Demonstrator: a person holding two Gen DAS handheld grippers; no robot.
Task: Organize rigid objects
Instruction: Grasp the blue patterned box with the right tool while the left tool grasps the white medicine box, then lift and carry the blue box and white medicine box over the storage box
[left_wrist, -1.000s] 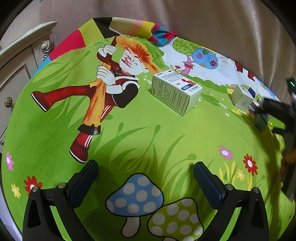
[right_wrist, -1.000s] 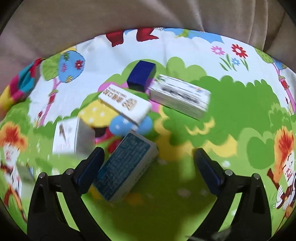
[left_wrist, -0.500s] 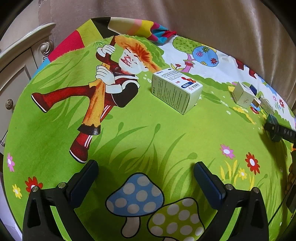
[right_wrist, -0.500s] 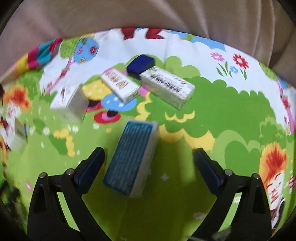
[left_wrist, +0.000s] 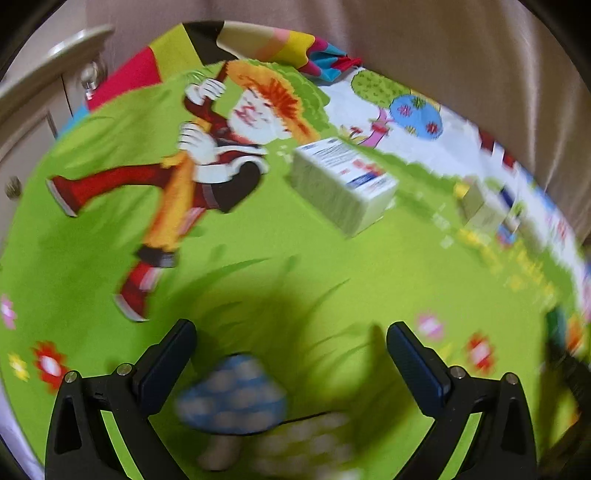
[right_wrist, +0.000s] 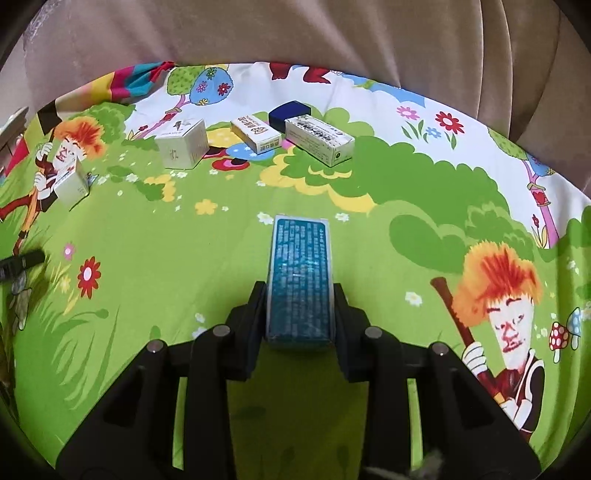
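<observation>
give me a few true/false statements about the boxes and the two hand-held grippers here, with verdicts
1. The right hand-held gripper has the teal box between its closing jaws. True.
2. The left hand-held gripper holds a box. False: its jaws are wide apart with nothing between them.
3. The dark blue box lies behind the long white box, at its far end. True.
4. The cube-shaped white box is stacked on another box. False: it sits alone on the printed cloth.

**Object positions on the cloth**

In the right wrist view, the held box (right_wrist: 300, 277) lies nearest. Behind it stand a cube box (right_wrist: 181, 144) at left, a slim box (right_wrist: 255, 135) in the middle, and a long box (right_wrist: 319, 139) at right, all on the printed cloth (right_wrist: 184, 266).
</observation>
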